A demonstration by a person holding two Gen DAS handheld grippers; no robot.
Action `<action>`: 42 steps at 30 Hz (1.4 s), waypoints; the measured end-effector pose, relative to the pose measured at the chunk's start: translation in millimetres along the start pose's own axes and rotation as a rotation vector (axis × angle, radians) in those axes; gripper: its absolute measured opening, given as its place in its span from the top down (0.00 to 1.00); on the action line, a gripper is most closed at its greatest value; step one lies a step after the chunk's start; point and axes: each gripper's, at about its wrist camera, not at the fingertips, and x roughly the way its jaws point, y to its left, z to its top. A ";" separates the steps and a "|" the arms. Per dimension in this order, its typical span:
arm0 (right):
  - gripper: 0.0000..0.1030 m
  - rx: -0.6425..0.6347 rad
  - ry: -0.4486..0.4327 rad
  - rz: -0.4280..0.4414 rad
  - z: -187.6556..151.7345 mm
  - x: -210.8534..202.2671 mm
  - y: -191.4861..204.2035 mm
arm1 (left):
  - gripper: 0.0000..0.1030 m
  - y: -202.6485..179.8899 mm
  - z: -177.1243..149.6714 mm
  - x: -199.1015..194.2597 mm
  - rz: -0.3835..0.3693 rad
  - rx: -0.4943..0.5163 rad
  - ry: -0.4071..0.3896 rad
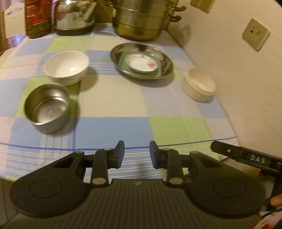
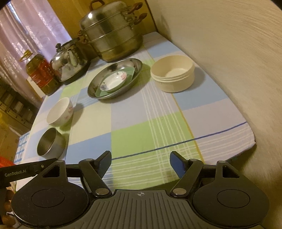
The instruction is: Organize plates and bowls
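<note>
A wide stainless steel plate (image 1: 141, 60) sits toward the far middle of the table, and in it lies a green square plate (image 1: 123, 60) with a small white saucer (image 1: 141, 64), flower-printed, stacked on top. Just right of that stack and a little nearer stands a cream plastic bowl (image 1: 199, 84) with a ribbed rim, close to the wall (image 1: 238, 88). To the left of the steel plate, apart from it, is a white ceramic bowl (image 1: 67, 67) with a faint floral print on its side, and just beside it on the near side a small stainless steel bowl (image 1: 46, 107); whether these two touch cannot be told. All rest upright on a checked tablecloth (image 1: 123, 109) of blue, green and pale squares.

Along the far edge stand a tiered steel steamer pot (image 1: 141, 19), a shiny kettle (image 1: 75, 15) to its left, and a bottle of cooking oil (image 1: 37, 17) at the far left.

The left gripper (image 1: 137, 155) hovers over the near edge of the cloth, its fingers narrowly apart with nothing between them. The right gripper (image 2: 140, 163) hangs over the near edge too, its fingers spread wide and empty. Each gripper's side shows at the edge of the other's view, and neither touches any dish.
</note>
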 end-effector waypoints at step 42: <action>0.46 0.178 -0.210 -0.265 116.0 77.7 -49.2 | 0.71 -109.6 148.8 168.9 -0.220 0.331 -0.006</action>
